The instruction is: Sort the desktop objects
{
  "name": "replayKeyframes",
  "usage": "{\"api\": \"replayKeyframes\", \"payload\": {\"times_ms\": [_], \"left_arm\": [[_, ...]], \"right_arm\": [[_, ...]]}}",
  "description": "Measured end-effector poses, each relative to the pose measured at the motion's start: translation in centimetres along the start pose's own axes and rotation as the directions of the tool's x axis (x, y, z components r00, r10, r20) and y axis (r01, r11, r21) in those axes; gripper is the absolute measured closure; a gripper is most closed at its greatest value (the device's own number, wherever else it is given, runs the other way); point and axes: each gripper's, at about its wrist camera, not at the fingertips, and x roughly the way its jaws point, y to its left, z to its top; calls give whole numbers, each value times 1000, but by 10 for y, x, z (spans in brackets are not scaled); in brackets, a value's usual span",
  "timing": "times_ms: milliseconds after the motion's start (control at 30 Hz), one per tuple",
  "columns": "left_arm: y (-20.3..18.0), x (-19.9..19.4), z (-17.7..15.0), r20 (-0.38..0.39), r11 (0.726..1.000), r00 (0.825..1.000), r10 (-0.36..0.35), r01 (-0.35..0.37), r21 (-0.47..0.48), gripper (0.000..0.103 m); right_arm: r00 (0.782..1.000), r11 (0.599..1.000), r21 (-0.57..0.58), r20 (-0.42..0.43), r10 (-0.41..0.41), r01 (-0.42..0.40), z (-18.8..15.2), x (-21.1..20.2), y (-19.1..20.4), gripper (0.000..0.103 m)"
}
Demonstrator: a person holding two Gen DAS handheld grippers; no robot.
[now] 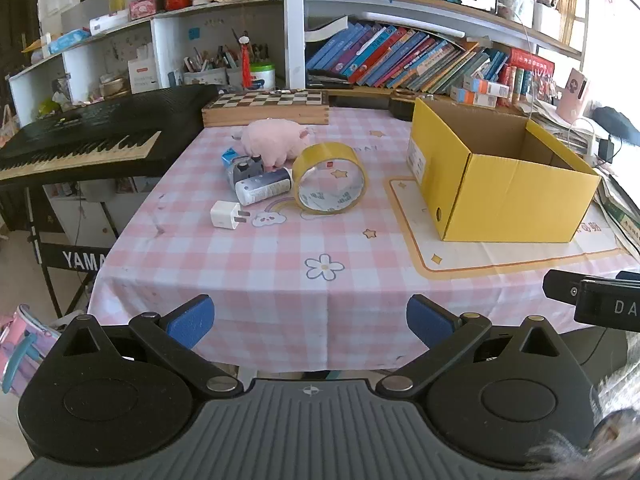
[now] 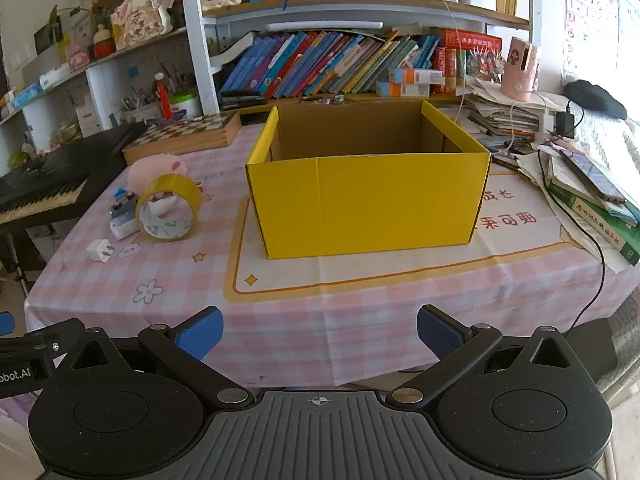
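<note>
Both tongs [image 1: 311,322] [image 2: 320,332] gape empty; only the right view shows inside the yellow box [image 2: 368,204].

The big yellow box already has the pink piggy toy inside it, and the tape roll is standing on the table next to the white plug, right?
Not quite. The pink piggy toy is not in the yellow box; it lies on the table behind the tape roll. The left wrist view shows this, and the right wrist view shows nothing in the part of the box you can see. The tape roll does stand on its edge near the white plug.
</note>
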Motion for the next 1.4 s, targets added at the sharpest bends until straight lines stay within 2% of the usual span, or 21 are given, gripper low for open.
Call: {"api": "replayKeyframes", "payload": {"times_ms": [1400], "left_arm": [[-1, 5, -2, -14, 1000, 1000, 0, 0, 13, 0]], "right_arm": [[1000, 1000, 5, -4, 4, -4, 0, 6, 1, 0]]}}
